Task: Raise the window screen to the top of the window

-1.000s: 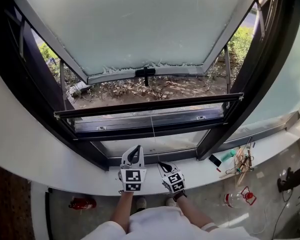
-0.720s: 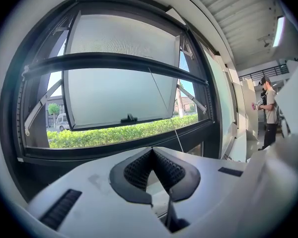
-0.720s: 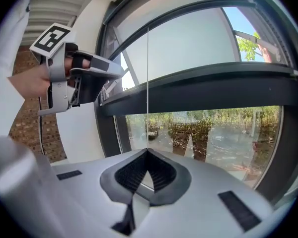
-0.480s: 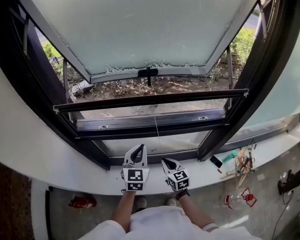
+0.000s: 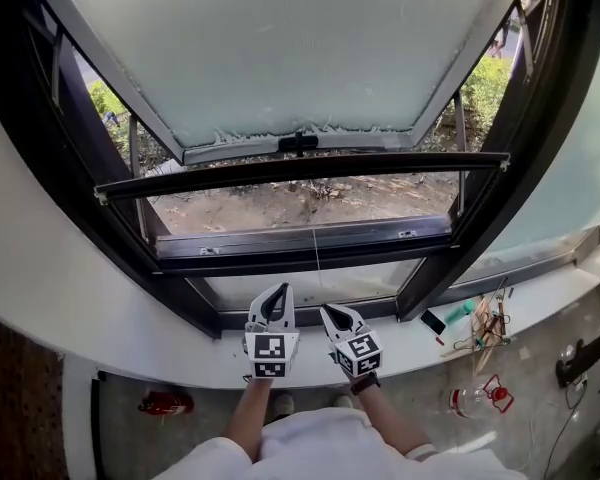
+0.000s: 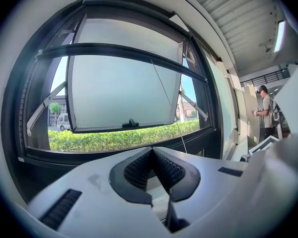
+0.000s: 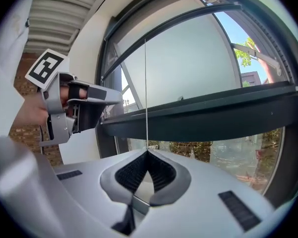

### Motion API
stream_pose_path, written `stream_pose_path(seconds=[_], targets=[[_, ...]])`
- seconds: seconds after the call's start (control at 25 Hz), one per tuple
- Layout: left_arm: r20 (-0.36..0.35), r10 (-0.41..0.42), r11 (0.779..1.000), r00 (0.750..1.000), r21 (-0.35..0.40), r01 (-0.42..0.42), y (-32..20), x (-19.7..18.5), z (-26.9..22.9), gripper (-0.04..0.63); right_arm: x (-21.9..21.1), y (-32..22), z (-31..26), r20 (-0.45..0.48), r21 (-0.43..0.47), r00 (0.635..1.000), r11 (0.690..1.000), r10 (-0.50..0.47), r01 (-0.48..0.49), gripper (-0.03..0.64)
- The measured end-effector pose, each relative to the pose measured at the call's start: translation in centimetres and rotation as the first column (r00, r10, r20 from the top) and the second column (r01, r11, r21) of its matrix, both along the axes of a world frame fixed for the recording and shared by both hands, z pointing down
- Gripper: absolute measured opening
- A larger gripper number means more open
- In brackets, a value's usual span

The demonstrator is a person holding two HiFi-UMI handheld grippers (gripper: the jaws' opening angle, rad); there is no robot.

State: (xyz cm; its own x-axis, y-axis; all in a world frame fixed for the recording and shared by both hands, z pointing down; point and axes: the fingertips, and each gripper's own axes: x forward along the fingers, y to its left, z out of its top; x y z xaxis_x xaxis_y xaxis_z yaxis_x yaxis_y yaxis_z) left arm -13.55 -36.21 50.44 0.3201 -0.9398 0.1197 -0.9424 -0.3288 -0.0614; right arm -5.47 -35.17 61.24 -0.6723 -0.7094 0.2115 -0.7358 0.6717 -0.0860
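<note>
Pinched the cord [image 7: 145, 93] between the shut jaws of the right gripper [image 7: 146, 152], just above the sill [image 5: 180, 353]. Held the left gripper [image 6: 151, 150] close beside it, jaws pressed together on nothing. Strung taut from the right jaws straight up to the middle of the screen bar [image 5: 300, 173]. Spanned the frame [image 5: 540, 118] from side edge to side edge, level, well above the lower rail [image 5: 300, 253] and short of the top edge. Left open room between bar and top edge, with the frosted pane [image 5: 280, 48] swung outward beyond.
</note>
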Motion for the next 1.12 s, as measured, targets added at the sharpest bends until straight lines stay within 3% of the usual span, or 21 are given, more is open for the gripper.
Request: stream_pose_path(seconds=[0.24,0.6,1.12], targets=[[-0.035,-0.012,1.000,0.999,0.019,0.013,0.0,-1.0,-1.0,0.002,-0.1,0.0,-2.0,0.075,-0.011,0.997,1.000,0.006,-0.005,0.002],[-0.049,-0.027,0.997,0.998,0.065,0.030,-0.8,-2.3,-3.4,0.002,0.1,-0.5,-12.4,0.154,0.208,0.988,0.978,-0.005,-0.027,0.002],[-0.054,0.026,0.985,0.998,0.169,-0.016,-2.3,-1.4,-11.1,0.002,-0.3,-1.3,-22.0,0.211,0.359,0.977,0.933,-0.043,-0.036,0.002]])
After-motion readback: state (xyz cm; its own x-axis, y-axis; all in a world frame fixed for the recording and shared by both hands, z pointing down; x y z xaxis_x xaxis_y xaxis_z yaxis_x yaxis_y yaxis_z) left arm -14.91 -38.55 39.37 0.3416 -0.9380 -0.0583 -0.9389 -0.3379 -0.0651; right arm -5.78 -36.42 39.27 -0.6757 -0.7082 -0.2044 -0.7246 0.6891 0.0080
